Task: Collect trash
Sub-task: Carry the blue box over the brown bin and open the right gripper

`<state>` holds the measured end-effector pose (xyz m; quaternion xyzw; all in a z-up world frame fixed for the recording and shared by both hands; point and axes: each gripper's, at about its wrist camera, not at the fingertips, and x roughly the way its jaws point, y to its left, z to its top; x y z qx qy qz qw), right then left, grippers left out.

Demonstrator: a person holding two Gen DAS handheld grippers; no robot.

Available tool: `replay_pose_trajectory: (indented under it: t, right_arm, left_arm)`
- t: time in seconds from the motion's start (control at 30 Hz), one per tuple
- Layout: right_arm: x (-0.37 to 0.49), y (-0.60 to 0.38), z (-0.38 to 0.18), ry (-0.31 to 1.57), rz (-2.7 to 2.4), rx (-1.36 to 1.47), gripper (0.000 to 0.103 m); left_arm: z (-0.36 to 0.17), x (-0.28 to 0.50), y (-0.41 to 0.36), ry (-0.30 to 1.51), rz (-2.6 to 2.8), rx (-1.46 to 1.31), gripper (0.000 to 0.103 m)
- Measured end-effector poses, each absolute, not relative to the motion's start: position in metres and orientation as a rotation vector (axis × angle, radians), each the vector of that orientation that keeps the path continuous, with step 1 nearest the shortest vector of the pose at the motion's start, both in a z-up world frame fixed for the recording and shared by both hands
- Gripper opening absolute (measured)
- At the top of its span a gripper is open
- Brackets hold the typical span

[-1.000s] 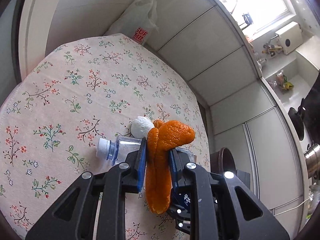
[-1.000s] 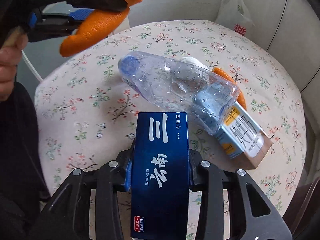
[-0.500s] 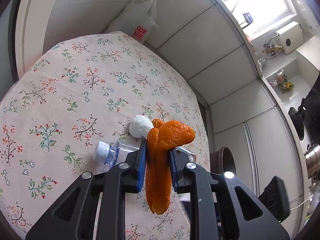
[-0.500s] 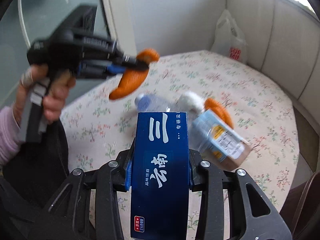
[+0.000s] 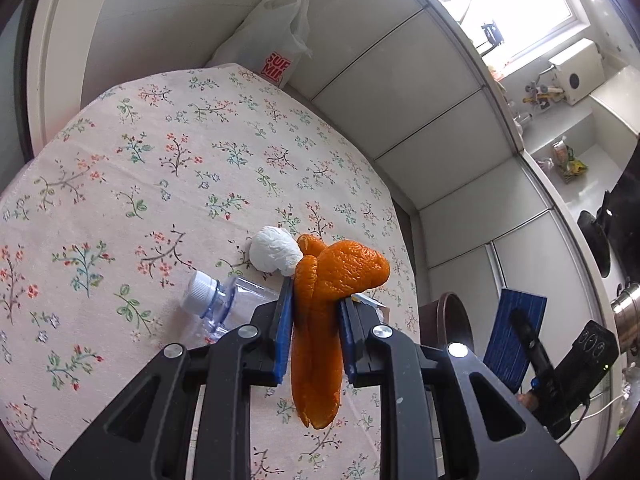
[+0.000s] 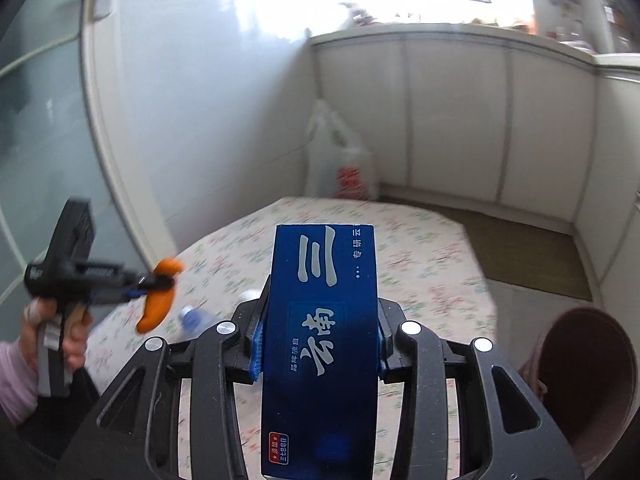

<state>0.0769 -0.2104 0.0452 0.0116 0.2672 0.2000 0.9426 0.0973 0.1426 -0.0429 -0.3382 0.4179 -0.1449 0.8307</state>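
Raised since earlier: right gripper (image 6: 318,354), clamping blue box (image 6: 320,344), now above floral table (image 5: 120,184). Left gripper (image 5: 314,334) pinches orange peel (image 5: 324,304) above table; bottle (image 5: 212,304), tissue wad (image 5: 274,254) lying there.

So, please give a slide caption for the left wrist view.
Left gripper clamps orange peel above floral tablecloth.
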Motion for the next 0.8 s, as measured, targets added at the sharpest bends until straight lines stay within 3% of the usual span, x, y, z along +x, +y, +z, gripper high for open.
replay_pose_trajectory:
  t: [0.4,0.67,0.7,0.73,0.8]
  right_arm:
    - [0.078,-0.334,0.049,0.432,-0.082,0.237,0.038]
    - [0.096,-0.403,0.012,0.547,-0.446,0.338,0.040]
    - [0.095,-0.408,0.008,0.562,-0.473,0.357,0.048]
    - [0.095,-0.416,0.006,0.564,-0.489,0.371,0.073]
    - [0.089,-0.427,0.005,0.540,-0.560,0.404,0.090]
  left_arm:
    - [-0.046,0.091,0.082,0.955,-0.371,-0.640,0.021]
    - [-0.048,0.099,0.007,1.023,-0.466,-0.598,0.021]
    - [-0.046,0.101,-0.006,1.028,-0.482,-0.584,0.021]
    - [-0.042,0.104,-0.021,1.032,-0.505,-0.566,0.021]
    - [-0.034,0.109,-0.044,1.030,-0.539,-0.547,0.021]
